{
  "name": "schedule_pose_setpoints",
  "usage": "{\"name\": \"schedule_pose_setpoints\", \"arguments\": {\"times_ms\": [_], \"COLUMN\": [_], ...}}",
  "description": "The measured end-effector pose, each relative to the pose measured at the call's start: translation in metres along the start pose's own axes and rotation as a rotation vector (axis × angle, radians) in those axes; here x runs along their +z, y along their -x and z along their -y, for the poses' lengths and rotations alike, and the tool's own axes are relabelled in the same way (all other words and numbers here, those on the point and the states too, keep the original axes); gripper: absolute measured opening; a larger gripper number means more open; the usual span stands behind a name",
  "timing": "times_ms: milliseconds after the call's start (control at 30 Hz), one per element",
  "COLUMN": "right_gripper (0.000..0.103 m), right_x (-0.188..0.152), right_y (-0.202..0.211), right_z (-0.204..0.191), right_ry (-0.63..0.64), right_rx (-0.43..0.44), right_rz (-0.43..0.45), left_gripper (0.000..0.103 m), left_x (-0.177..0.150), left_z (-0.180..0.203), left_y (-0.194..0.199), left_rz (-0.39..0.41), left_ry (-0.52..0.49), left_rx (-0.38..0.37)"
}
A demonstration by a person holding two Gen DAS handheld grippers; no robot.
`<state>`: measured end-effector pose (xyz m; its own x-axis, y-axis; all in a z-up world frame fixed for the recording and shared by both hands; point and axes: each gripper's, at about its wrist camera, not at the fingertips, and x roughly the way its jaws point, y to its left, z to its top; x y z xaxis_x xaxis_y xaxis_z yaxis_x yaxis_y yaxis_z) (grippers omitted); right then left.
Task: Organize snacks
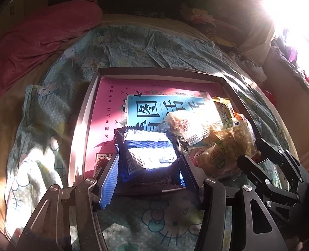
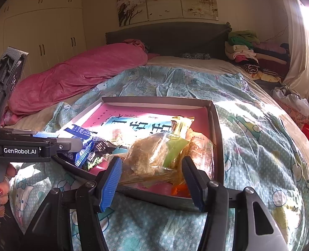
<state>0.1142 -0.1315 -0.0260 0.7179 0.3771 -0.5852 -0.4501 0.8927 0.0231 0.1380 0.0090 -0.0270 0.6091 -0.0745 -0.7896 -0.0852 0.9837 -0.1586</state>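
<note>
Left wrist view: the left gripper (image 1: 149,167) has its jaws narrowed around a blue-and-white snack packet (image 1: 149,150) at 6 o'clock in the shallow box (image 1: 160,71) on the bed, seemingly gripping it by its sides, with the clear-wrapped snacks (image 1: 223,138) heaped at 4 o'clock. In the right wrist view the right gripper (image 2: 152,179) hovers with jaws wide at the box's near edge, straddling a crinkly clear packet (image 2: 148,156) without clearly touching it. These packets look light, soft and slippery, with crushable contents, so I would pinch gently across the flat middle or a sealed end.
</note>
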Motion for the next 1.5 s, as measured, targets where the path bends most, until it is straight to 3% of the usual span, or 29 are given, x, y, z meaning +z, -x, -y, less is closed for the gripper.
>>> {"name": "schedule_pose_setpoints", "arguments": {"times_ms": [633,1133,1333,1400,1500], "right_gripper": [0.064,0.072,0.08,0.095,0.099], "right_x": [-0.002,0.009,0.014,0.011,0.002], "right_y": [-0.003,0.029,0.051,0.057,0.064], "right_z": [-0.004,-0.002,-0.007,-0.007,-0.007], "right_ry": [0.03,0.012,-0.054,-0.102,-0.161], "right_rx": [-0.018,-0.054,-0.065,-0.055,-0.059], "right_rz": [-0.018,0.088,0.067,0.037,-0.008], "left_gripper": [0.073,0.075,0.076,0.076,0.076], "left_x": [0.001,0.0,-0.012,-0.02,-0.034], "left_z": [0.007,0.006,0.009,0.009,0.009], "left_y": [0.015,0.034,0.052,0.057,0.062], "left_rz": [0.031,0.064,0.078,0.075,0.067], "left_ry": [-0.036,-0.032,-0.044,-0.039,-0.021], "left_rx": [0.023,0.025,0.025,0.025,0.024]}}
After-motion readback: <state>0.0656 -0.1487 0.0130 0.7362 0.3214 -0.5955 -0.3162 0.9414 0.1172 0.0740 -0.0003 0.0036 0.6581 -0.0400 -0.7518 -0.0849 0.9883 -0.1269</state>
